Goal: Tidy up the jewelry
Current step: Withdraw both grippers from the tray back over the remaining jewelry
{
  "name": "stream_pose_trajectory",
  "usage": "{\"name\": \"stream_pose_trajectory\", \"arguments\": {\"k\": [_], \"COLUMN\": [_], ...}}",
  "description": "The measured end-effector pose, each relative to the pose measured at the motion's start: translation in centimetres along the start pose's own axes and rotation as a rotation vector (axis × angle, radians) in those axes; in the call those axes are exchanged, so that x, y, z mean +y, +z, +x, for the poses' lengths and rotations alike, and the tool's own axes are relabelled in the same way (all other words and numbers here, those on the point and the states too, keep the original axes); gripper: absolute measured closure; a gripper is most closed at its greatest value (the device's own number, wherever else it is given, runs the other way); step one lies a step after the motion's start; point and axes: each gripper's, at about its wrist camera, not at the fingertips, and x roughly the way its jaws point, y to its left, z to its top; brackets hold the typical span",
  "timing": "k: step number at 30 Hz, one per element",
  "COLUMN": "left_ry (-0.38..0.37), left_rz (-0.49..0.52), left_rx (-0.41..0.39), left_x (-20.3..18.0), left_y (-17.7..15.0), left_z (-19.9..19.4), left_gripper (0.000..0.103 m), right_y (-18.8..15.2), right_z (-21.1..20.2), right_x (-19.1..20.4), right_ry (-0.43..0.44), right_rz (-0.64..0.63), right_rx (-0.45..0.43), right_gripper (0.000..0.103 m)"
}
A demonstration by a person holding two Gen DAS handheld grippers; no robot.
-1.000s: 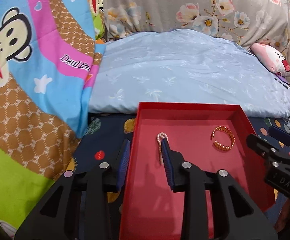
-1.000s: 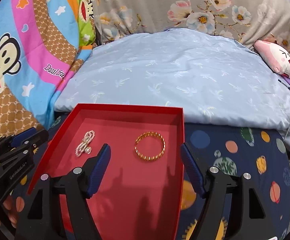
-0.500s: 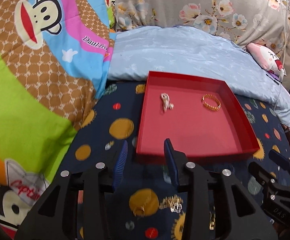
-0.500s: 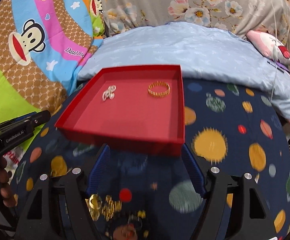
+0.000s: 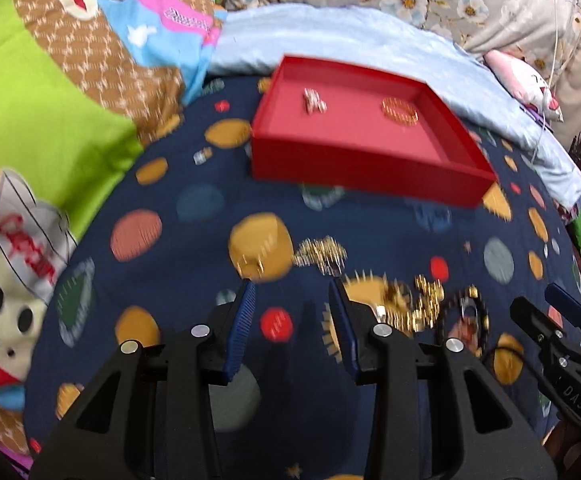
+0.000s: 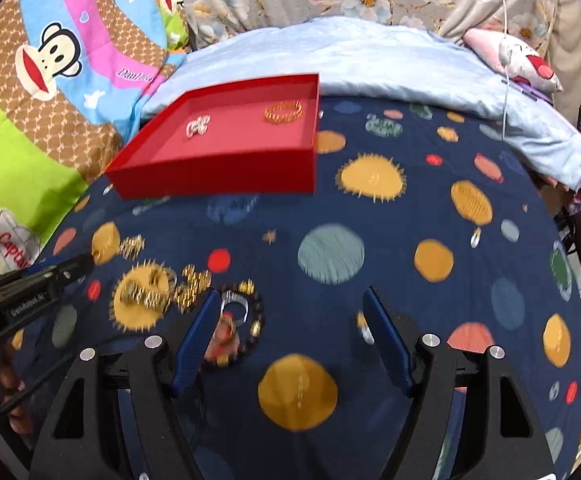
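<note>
A red tray [image 5: 354, 156] [image 6: 218, 178] lies on the dark blue spotted bedspread. It holds a pearl piece [image 5: 314, 101] [image 6: 198, 126] and a gold bangle [image 5: 399, 110] [image 6: 283, 111]. Loose gold jewelry [image 5: 320, 254] [image 6: 146, 294] and a black beaded bracelet [image 5: 466, 312] [image 6: 250, 322] lie on the spread nearer to me. My left gripper [image 5: 292, 286] is open and empty, just short of the gold pieces. My right gripper [image 6: 288, 300] is open and empty, its left finger beside the beaded bracelet.
A light blue quilt [image 6: 350, 56] lies behind the tray. A monkey-print blanket [image 5: 50, 100] covers the left. A pink plush toy [image 6: 522, 66] and a white cable [image 6: 504, 60] are at the back right. The bed edge drops off at right.
Both grippers have pulled back from over the tray toward me. The loose jewelry on the bedspread has come into view in front of both.
</note>
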Motion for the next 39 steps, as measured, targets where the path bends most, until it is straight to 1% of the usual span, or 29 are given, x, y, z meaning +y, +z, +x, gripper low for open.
{"name": "stream_pose_trajectory", "arguments": {"k": [1,2,3,5,6,7,9,11,15,20,22,23,24,29,30,32,35,39], "left_ry": [-0.001,-0.002,-0.004,0.001,0.005,0.008,0.015,0.018,0.022,0.015,0.009,0.008,0.006,-0.02,-0.026,-0.041,-0.07,-0.078], "left_rz": [-0.001,-0.003,-0.005,-0.006,-0.006,-0.007,-0.011,-0.015,-0.017,-0.019,-0.021,-0.022,-0.023,-0.026,-0.027,-0.03,-0.022,-0.023], "left_rx": [0.008,0.015,0.022,0.029,0.031,0.034,0.036,0.035,0.034,0.037,0.037,0.036,0.036,0.051,0.054,0.054,0.051,0.064], "left_x": [-0.1,-0.2,-0.2,-0.2,-0.2,-0.1,0.2,0.4,0.6,0.4,0.4,0.3,0.3,-0.1,-0.3,-0.6,-1.7,-2.9], "left_y": [-0.4,-0.7,-1.0,-1.4,-1.5,-1.6,-1.7,-1.7,-1.7,-1.5,-1.5,-1.5,-1.4,-1.5,-1.5,-1.5,-1.4,-1.3], "left_z": [0.1,0.2,0.2,0.3,0.2,0.2,0.2,0.2,0.3,0.4,0.4,0.4,0.5,0.7,0.7,0.7,0.7,1.5], "left_gripper": [0.066,0.066,0.066,0.066,0.066,0.066,0.066,0.066,0.066,0.066,0.066,0.066,0.066,0.065,0.064,0.055,0.052,0.052], "right_y": [-0.4,-0.7,-0.8,-1.1,-1.2,-1.3,-1.4,-1.5,-1.4,-1.4,-1.4,-1.4,-1.3,-1.0,-0.9,-0.6,-0.1,0.3], "right_z": [0.2,0.4,0.5,0.9,1.2,1.4,1.8,2.2,2.6,2.9,3.0,3.0,3.0,2.7,2.5,2.1,1.6,1.3], "right_x": [0.1,0.1,0.3,0.7,0.8,0.9,0.9,0.9,1.1,1.9,2.1,2.2,2.2,1.0,0.6,0.1,-0.7,-1.5], "right_ry": [0.007,0.01,0.014,0.02,0.025,0.029,0.032,0.038,0.043,0.002,-0.019,-0.03,-0.032,-0.036,-0.035,-0.038,-0.04,-0.027], "right_rz": [0.0,-0.004,-0.009,-0.021,-0.022,-0.021,-0.015,-0.009,-0.011,-0.057,-0.078,-0.088,-0.091,-0.05,-0.036,-0.021,-0.003,0.02], "right_rx": [0.013,0.02,0.026,0.039,0.046,0.051,0.062,0.075,0.082,0.075,0.07,0.067,0.067,0.055,0.048,0.034,0.02,0.014], "right_gripper": [0.032,0.035,0.04,0.046,0.053,0.056,0.067,0.073,0.076,0.076,0.081,0.087,0.096,0.096,0.096,0.096,0.096,0.096]}}
